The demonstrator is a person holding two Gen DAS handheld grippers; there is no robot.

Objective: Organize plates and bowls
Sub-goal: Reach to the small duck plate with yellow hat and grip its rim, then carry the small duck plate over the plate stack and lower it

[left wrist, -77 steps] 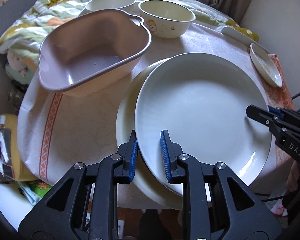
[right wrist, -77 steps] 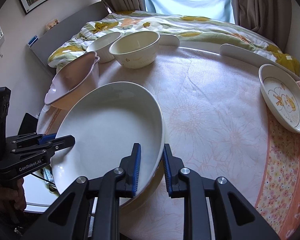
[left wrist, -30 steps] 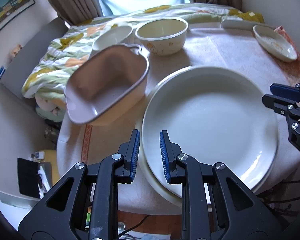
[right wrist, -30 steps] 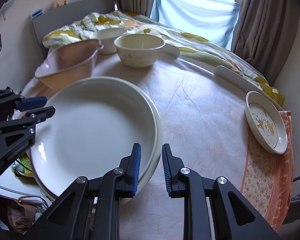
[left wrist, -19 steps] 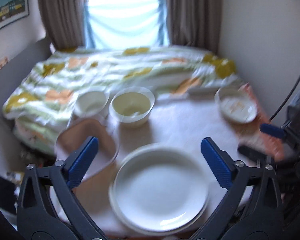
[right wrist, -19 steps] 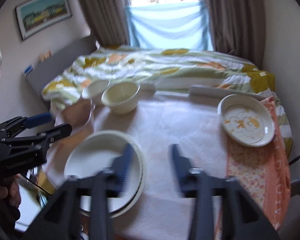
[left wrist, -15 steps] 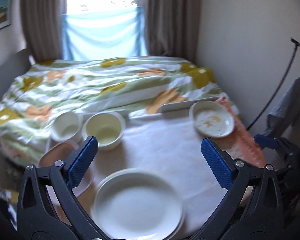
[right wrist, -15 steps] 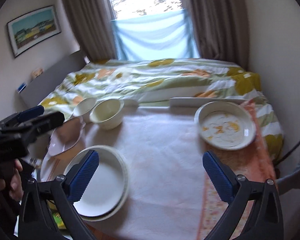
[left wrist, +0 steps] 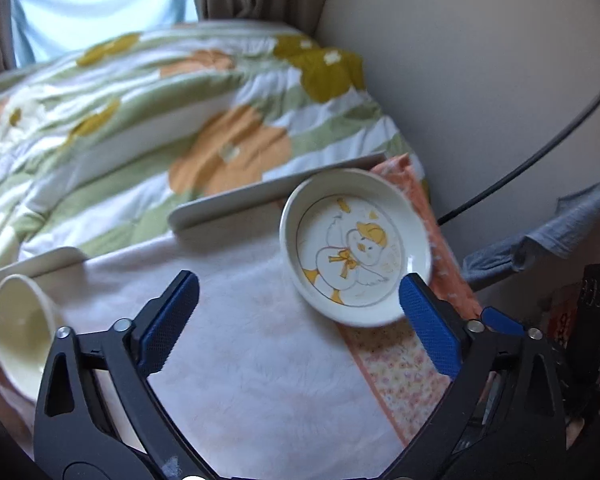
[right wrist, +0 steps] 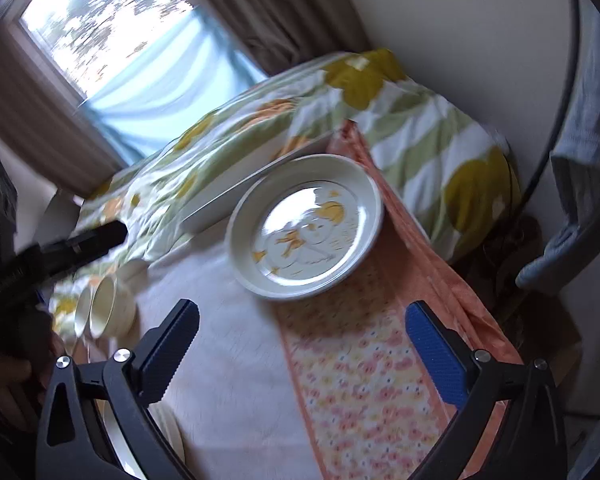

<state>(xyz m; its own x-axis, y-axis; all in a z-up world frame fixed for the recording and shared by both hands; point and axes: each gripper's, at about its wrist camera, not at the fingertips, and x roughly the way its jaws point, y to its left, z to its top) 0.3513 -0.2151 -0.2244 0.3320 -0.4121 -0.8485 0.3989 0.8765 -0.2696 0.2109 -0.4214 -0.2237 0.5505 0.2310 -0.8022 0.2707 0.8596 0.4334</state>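
Bedroom setting: round desk [left wrist: 260, 360] under a pale floral tablecloth, pushed against a bed with a green, orange and white flowered quilt [left wrist: 148, 120]; curtained window [right wrist: 112, 52] beyond.

Task item: shallow white ceramic dish with a yellow-and-white duck print [left wrist: 356, 252], upright, on the desk's far right portion. Its base sits partly on the pale cloth and partly on an orange flowered cloth strip [right wrist: 364, 360] running along the desk edge. Left wrist view: dish at about 1 o'clock from frame centre. Right wrist view: same dish [right wrist: 304, 226] at 12 o'clock, ahead of the fingers.

Left gripper [left wrist: 300, 320]: jaws spread wide, having just eased in slightly from their widest; nothing between them. Right-hand blue pad [left wrist: 428, 328] overlaps the dish's near rim in the picture; contact cannot be confirmed.

Right gripper [right wrist: 304, 348]: jaws spread wide, nothing between them, over the cloth short of the dish, apart from it.

Outward: long white rectangular tray [left wrist: 260, 196] lies just behind the dish at 11 o'clock, along the bed edge. Cream round bowl [left wrist: 20, 328] at 9 o'clock in the left view, well apart from the dish; in the right view a second white bowl [right wrist: 82, 312] sits directly beside it. Grey fabric [left wrist: 548, 240] hangs at 3 o'clock by the wall. A hand [right wrist: 12, 376] grips the left tool's handle, at 9 o'clock in the right view.
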